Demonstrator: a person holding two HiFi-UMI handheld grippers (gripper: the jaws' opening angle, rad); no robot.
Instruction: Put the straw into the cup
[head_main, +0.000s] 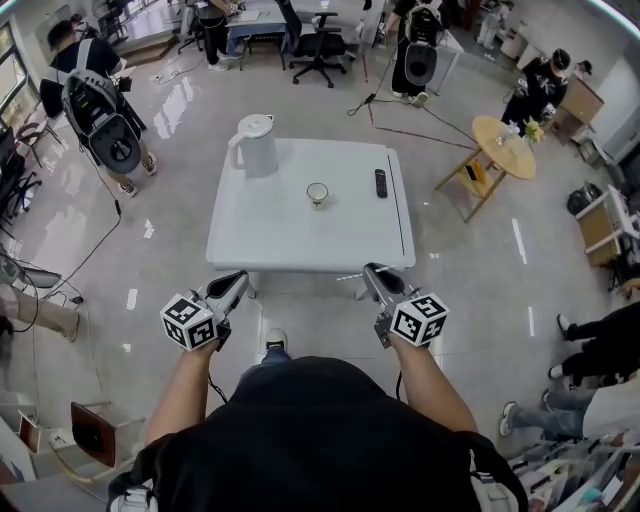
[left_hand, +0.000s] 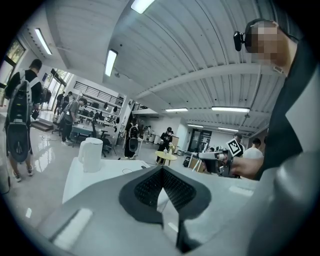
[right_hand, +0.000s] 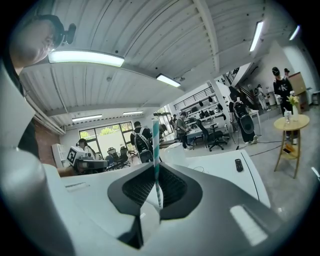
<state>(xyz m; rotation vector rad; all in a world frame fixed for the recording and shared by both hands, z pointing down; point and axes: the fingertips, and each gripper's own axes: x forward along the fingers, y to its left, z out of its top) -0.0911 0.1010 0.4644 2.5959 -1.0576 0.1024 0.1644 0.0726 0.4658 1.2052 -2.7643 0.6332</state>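
Right gripper (right_hand: 156, 186): jaws closed onto a thin teal-and-white striped paper straw (right_hand: 155, 145), pinched near its lower end. It stands upright, most of its length above the pads. My guess is the low, vertical grip is deliberate, so the free end can go straight down into the cup without re-gripping. Left gripper (left_hand: 162, 171): jaws together, nothing between them, looks like a spare hand for now. In the head view both are held low and level just short of the near edge of the square white table (head_main: 280, 235), left gripper (head_main: 238, 279) and right gripper (head_main: 371, 270) well apart, neither over the tabletop, so I read this as the approach and insertion not yet started. The target, a small round white cup (head_main: 317, 192), sits upright near the middle of the table, apart from everything else. A tall white lidded jug with a handle (head_main: 256, 145) is at the far left corner and a black remote control (head_main: 380, 183) lies right of the cup, both off a straight reach from the right side. The straw is too thin to pick out in the head view. No brand or legible text anywhere. The only print is the black-and-white square markers on the gripper cubes (head_main: 419, 319).
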